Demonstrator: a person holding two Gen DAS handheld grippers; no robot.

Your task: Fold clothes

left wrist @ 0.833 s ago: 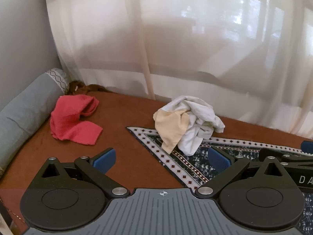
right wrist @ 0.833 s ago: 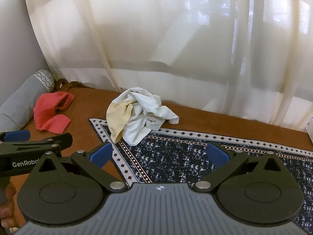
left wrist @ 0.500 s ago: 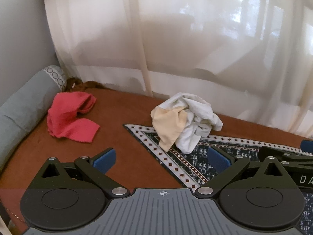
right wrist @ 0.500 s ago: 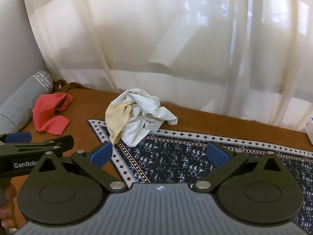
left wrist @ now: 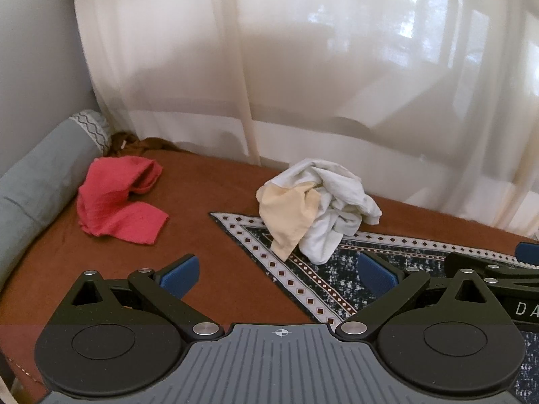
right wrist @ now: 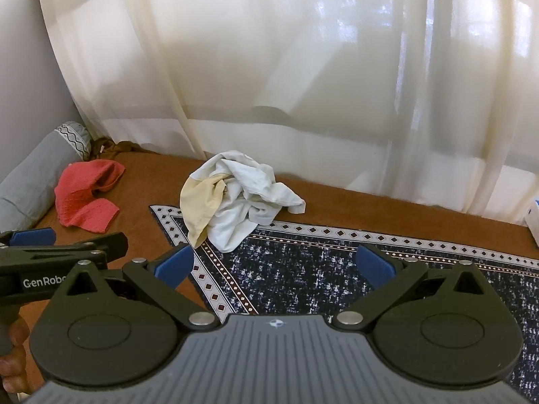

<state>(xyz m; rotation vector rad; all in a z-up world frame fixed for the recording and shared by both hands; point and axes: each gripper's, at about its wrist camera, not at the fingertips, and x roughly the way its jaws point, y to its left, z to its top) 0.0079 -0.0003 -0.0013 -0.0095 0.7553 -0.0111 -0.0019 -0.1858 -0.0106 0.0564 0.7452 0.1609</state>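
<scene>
A crumpled white and pale-yellow garment (left wrist: 313, 207) (right wrist: 235, 202) lies in a heap on the far corner of a dark patterned mat (left wrist: 337, 269) (right wrist: 320, 269). A red cloth (left wrist: 114, 198) (right wrist: 86, 198) lies bunched to its left on the brown bedcover. My left gripper (left wrist: 278, 274) is open and empty, short of the heap and above the mat's corner. My right gripper (right wrist: 276, 262) is open and empty too, above the mat and to the right of the heap. Each gripper shows at the edge of the other's view.
A grey bolster pillow (left wrist: 37, 181) (right wrist: 33, 171) lies along the left side against the wall. Sheer cream curtains (left wrist: 303, 84) (right wrist: 303, 84) hang right behind the bed. A small white and blue box (right wrist: 534, 219) sits at the far right edge.
Both views have crept slightly: the clothes heap and red cloth sit a little higher and further left in the frames than before. Both grippers stay open.
</scene>
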